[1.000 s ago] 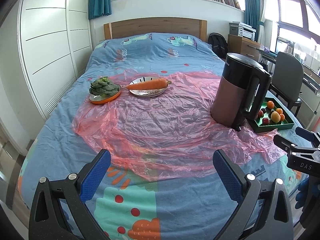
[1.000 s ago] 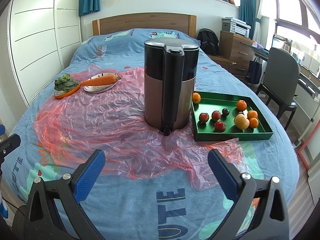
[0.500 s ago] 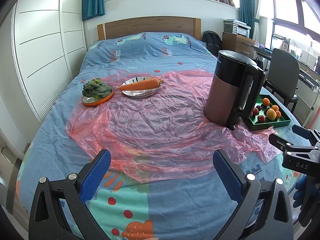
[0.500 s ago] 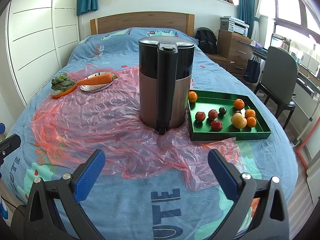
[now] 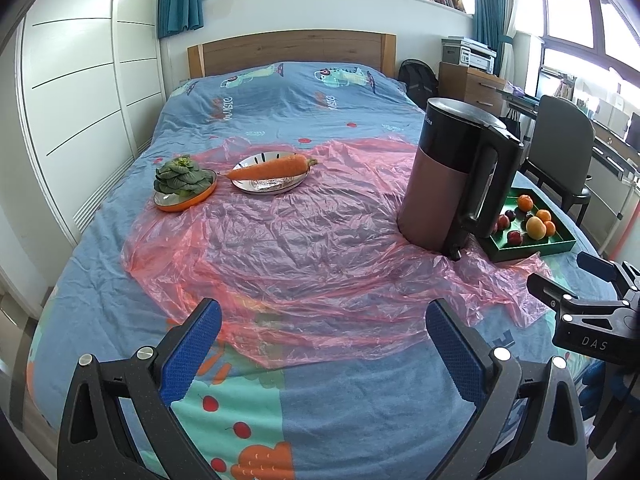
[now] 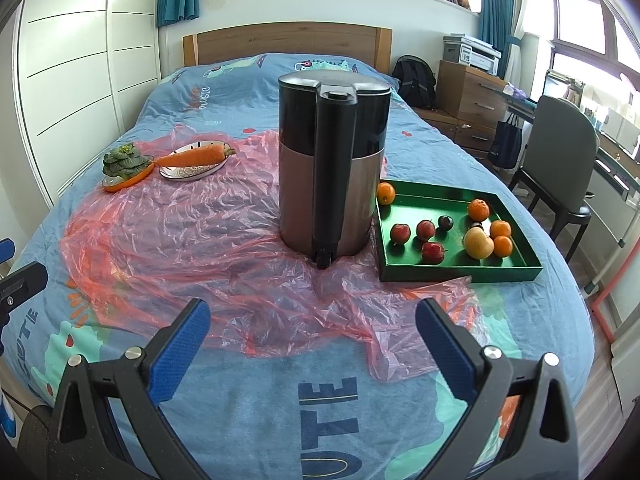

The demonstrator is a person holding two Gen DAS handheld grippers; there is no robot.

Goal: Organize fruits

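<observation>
A green tray [image 6: 460,273] on the bed holds several fruits: oranges [image 6: 478,209], small red apples [image 6: 433,251], a dark plum [image 6: 445,222] and a large yellow fruit [image 6: 478,243]. One orange [image 6: 386,193] sits at the tray's far left corner by the kettle. The tray also shows in the left wrist view [image 5: 528,248]. My right gripper [image 6: 312,344] is open and empty, low over the blanket in front of the kettle. My left gripper [image 5: 326,344] is open and empty, further left, near the foot of the bed.
A tall black and copper kettle [image 6: 334,164] stands on a pink plastic sheet [image 6: 180,240], left of the tray. A carrot on a silver plate [image 6: 192,158] and greens in an orange dish [image 6: 126,168] sit far left. A chair [image 6: 560,152] stands right of the bed.
Both grippers have drawn slightly back and the views have shifted a little; the left one turned rightward. Both stay open and empty. Nothing on the bed moved.
</observation>
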